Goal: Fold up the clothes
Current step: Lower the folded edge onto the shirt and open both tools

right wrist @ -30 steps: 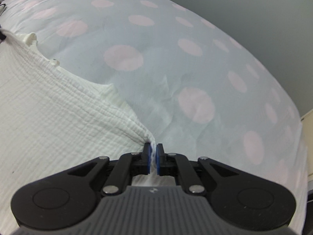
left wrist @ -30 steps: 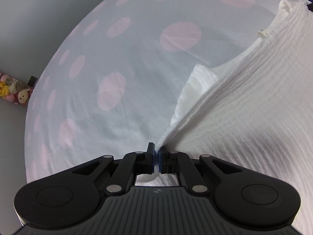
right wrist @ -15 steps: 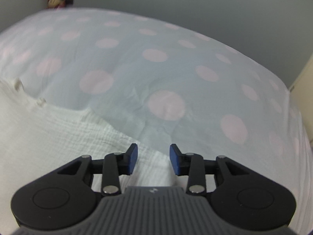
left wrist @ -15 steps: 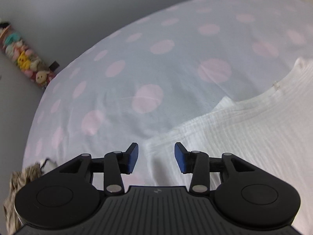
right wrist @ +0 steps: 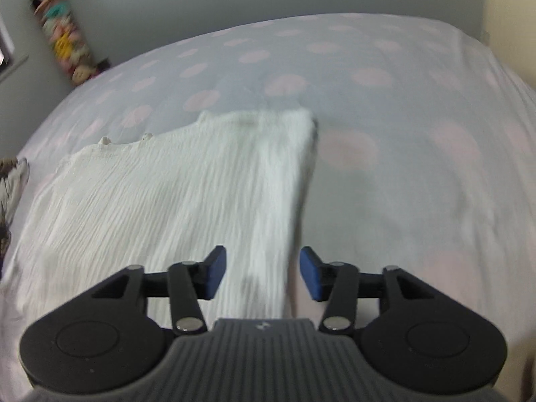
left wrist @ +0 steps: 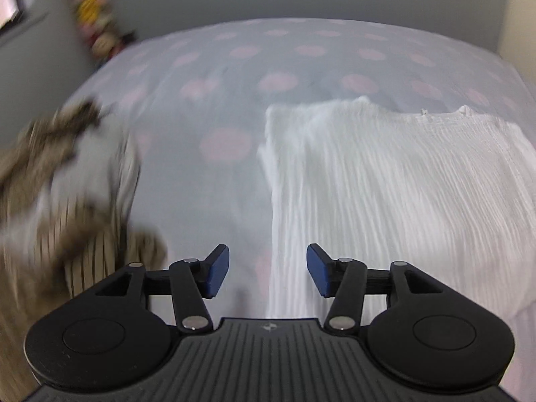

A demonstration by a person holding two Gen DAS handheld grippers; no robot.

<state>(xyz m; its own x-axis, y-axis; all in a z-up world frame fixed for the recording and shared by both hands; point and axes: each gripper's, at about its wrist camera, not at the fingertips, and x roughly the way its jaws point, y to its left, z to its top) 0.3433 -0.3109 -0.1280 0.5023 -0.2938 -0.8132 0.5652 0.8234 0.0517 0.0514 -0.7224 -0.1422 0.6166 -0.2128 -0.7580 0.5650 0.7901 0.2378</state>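
A white crinkled garment (left wrist: 385, 181) lies flat on the bed, folded with a straight left edge. In the right wrist view the same white garment (right wrist: 187, 194) spreads left from a straight right edge. My left gripper (left wrist: 268, 269) hangs open above the garment's left edge, nothing between its blue pads. Over the garment's right edge my right gripper (right wrist: 263, 273) is open too and holds nothing. Both views are blurred by motion.
The bed sheet (left wrist: 234, 77) is pale blue with pink dots. A brown and beige striped pile of clothes (left wrist: 63, 194) lies to the left of the white garment; its edge shows as brown cloth (right wrist: 10, 184). A hanging column of plush toys (right wrist: 62, 33) stands by the grey wall.
Both grippers were shut on the white garment's corners a second ago; they let go, opened wide and pulled back and up, so the whole garment now shows lying flat.
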